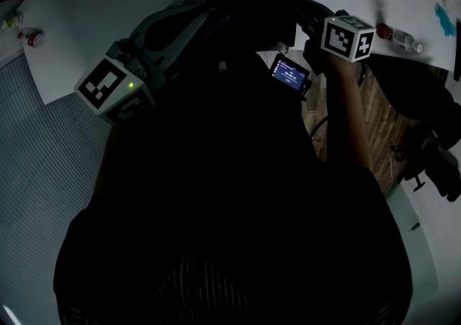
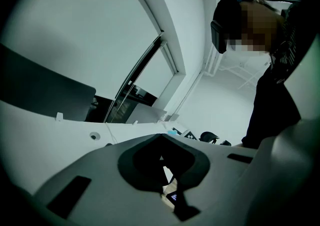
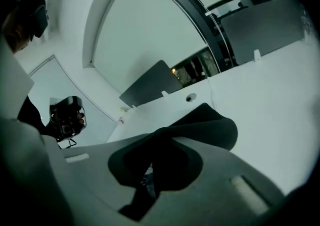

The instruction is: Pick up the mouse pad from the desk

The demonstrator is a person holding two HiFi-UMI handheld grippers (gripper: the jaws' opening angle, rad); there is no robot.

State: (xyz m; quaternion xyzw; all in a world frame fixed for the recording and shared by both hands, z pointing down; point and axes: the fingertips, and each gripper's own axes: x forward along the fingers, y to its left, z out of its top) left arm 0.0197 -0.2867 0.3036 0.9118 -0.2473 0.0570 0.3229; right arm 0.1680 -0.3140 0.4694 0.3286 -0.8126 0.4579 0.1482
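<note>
The right gripper (image 3: 157, 139) pinched the black mouse pad (image 3: 215, 127) (its edge curling over the jaws) clear of the white desk (image 3: 280, 94), while the left gripper (image 2: 161, 140), jaws nearly together, seemingly clamped it too.

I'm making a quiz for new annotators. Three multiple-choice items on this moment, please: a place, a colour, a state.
1. Where is the mouse pad? A raised off the desk; B flat on it; C on the floor.
2. Its colour? A white; B black; C blue.
3. The right tool is: A wide open; B out of view; C shut on the mouse pad.

A: it fills the head view and curls clear of the desk. B: dark all over. C: the jaws pinch its edge in the right gripper view.
</note>
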